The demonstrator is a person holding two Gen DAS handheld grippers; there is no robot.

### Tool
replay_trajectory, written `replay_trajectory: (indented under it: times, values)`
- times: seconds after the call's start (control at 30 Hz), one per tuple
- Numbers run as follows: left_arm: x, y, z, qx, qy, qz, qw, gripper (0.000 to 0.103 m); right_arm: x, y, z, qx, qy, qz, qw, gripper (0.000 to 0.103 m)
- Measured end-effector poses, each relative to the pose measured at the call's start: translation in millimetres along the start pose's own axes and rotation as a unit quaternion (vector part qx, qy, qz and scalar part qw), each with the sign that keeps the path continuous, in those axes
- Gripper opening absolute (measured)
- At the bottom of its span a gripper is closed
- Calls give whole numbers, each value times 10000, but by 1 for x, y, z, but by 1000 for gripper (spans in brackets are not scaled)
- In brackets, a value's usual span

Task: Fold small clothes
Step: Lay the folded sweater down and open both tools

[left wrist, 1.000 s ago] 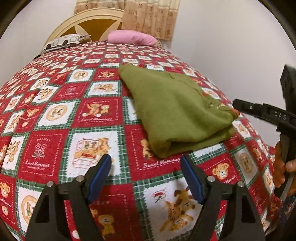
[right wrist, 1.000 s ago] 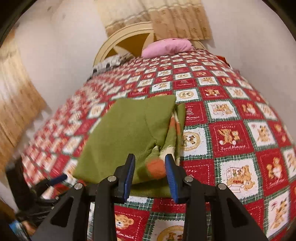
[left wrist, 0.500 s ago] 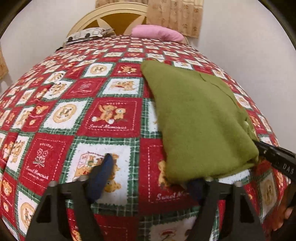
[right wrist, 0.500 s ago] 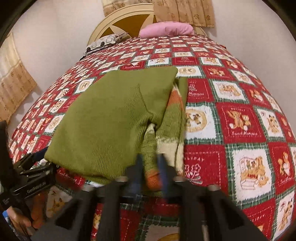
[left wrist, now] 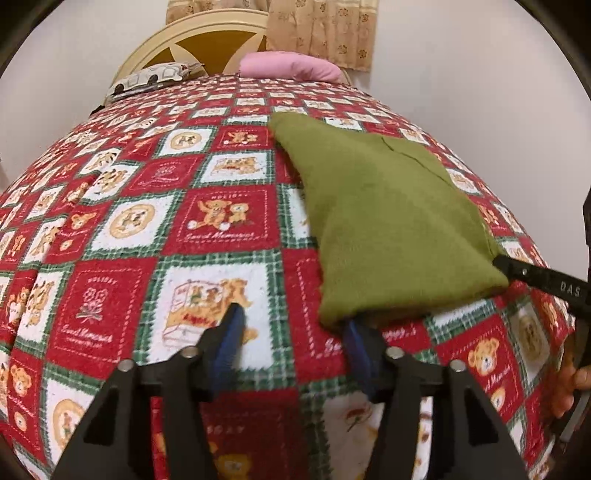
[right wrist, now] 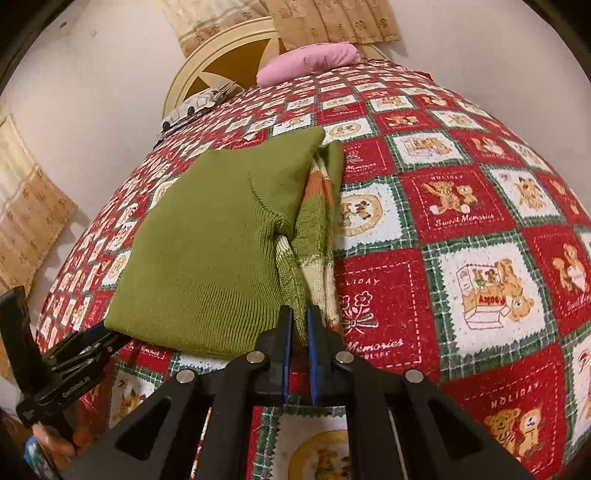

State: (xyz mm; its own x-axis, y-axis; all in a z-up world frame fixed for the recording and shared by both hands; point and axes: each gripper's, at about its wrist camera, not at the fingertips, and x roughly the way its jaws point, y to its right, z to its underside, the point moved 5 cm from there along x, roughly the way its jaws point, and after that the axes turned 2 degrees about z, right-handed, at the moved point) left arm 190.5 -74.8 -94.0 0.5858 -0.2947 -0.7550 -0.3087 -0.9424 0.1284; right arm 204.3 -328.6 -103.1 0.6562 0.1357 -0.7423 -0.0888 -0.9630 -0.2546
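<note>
A green knitted sweater (right wrist: 207,243), folded, lies on a bed covered with a red, white and green teddy-bear bedspread (right wrist: 461,236). An orange, cream and green striped part of the knit shows along its right edge in the right wrist view.

The right gripper (right wrist: 299,325) has its two blue-padded fingers drawn almost together, pinching the sweater's near right corner; a thin fold of green knit sits between the pads. In the left wrist view the same gripper (left wrist: 496,263) reaches in from the right, its black tip against the sweater (left wrist: 384,229) at that corner, with part of a hand (left wrist: 570,391) behind it at the right edge.

The left gripper (left wrist: 291,325) stands partly open at the sweater's near left corner. Its right finger is tucked under the green hem, its tip hidden by the cloth, while its left finger rests out on the bare bedspread (left wrist: 155,221), clear of the sweater. Its jaws have just been closing, but the pads do not press the cloth from both sides. In the right wrist view that gripper (right wrist: 107,336) shows at the lower left with its tips at the sweater's edge.

At the far end of the bed lie a pink pillow (left wrist: 291,66) and a patterned pillow (left wrist: 155,77), before a cream headboard (left wrist: 207,33) and beige curtains (left wrist: 325,29).
</note>
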Motion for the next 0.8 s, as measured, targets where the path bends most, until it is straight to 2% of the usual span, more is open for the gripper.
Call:
replay_trajectory:
  times: [0.1, 0.2, 0.23, 0.33, 0.37, 0.43, 0.57, 0.6, 0.63, 0.67, 0.73, 0.8]
  values:
    - [-12, -12, 2, 16, -7, 16, 10000, 63, -19, -5, 0, -159, 124, 119, 9997, 11]
    - [-25, -29, -10, -88, 267, -86, 9996, 63, -38, -10, -11, -254, 396, 147, 9988, 12]
    - [-27, -33, -16, -160, 351, -95, 9992, 63, -43, -13, -18, -257, 502, 91, 9984, 16]
    - [-26, -36, -47, -370, 589, -69, 9976, 63, -41, -25, -43, -257, 655, -124, 9974, 51]
    - [-24, -34, -58, -402, 688, -72, 9968, 64, -37, -29, -50, -278, 701, -153, 9970, 54]
    - [-15, -27, -75, -382, 737, -123, 9965, 70, -18, -37, -64, -329, 649, -140, 9973, 54]
    - [9, -7, -97, -178, 645, -179, 9976, 70, 34, -35, -75, -324, 135, 84, 9993, 51]
    - [15, -4, -99, -174, 615, -209, 9977, 70, 49, -33, -72, -378, -63, 262, 9989, 46]
    - [22, 0, -102, -174, 567, -213, 9980, 70, 57, -32, -70, -440, -146, 355, 9983, 30]
    - [29, 3, -104, -180, 506, -201, 9984, 70, 58, -32, -68, -507, -96, 461, 9976, 22]
    - [40, 7, -106, -218, 432, -217, 9986, 70, 51, -34, -67, -614, 61, 495, 9969, 16]
    - [46, 10, -110, -291, 444, -209, 9984, 73, 41, -33, -68, -696, 308, 651, 9950, 15]
